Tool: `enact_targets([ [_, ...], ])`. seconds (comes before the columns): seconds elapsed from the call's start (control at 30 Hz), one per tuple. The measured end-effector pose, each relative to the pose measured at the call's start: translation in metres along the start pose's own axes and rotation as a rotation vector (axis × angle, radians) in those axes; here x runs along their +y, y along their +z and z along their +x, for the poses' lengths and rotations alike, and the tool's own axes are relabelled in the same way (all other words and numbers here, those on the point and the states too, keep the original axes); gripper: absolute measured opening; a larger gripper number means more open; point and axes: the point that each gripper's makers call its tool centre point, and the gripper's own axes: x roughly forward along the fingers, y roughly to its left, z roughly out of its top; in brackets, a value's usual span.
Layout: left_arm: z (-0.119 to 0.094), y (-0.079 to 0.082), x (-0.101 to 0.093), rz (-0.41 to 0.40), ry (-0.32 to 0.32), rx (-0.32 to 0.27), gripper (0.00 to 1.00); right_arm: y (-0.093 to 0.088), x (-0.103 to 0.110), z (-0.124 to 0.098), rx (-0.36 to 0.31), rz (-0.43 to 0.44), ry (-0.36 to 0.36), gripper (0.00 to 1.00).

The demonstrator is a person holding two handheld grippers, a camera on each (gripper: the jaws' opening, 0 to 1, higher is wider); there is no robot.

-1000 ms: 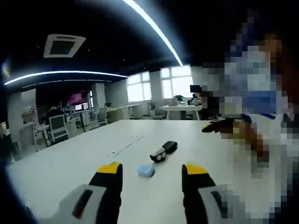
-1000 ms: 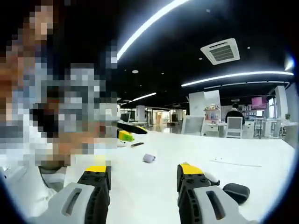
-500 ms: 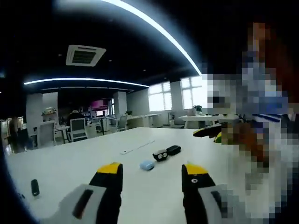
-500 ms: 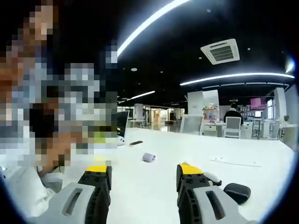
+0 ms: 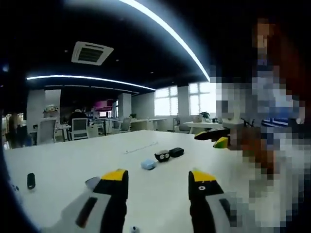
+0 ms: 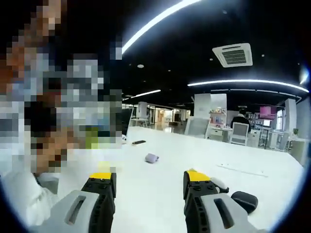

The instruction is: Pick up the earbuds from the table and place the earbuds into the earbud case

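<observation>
Earbuds are not clearly made out; a tiny white speck (image 5: 134, 228) at the bottom of the left gripper view, between the jaws, may be one, but it is too small to tell. The case (image 5: 169, 154) lies open on the table (image 5: 63, 165), well ahead of the left gripper (image 5: 157, 182), just beside a pale blue object (image 5: 148, 164). In the right gripper view the case (image 6: 244, 199) is seen low at the right, partly hidden behind the right gripper (image 6: 148, 183). Both grippers are held wide apart in the jaws, and nothing is gripped.

An earbud could be missed or flicked away, since it is small and smooth. The blue object could be taken by mistake. The case could be pushed along the bare top.

Wide open table is offered around the case. The far edge is well apart from it.
</observation>
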Motion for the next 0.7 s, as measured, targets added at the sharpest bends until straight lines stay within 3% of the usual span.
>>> enact_targets([
  [0.33,-0.001,-0.002,0.002,0.004,0.010,0.002,0.51,-0.001,0.002,0.001,0.008,-0.017,0.004,0.53],
  [0.43,-0.001,-0.003,0.007,0.081,0.019,0.027,0.49,-0.002,0.002,0.001,0.018,-0.029,0.002,0.53],
  [0.57,0.006,-0.006,0.023,0.178,0.040,0.104,0.47,-0.002,0.002,0.000,0.019,-0.033,0.001,0.53],
  [0.7,0.023,-0.021,0.049,0.254,0.027,0.263,0.48,-0.001,0.002,-0.001,0.020,-0.037,-0.002,0.53],
])
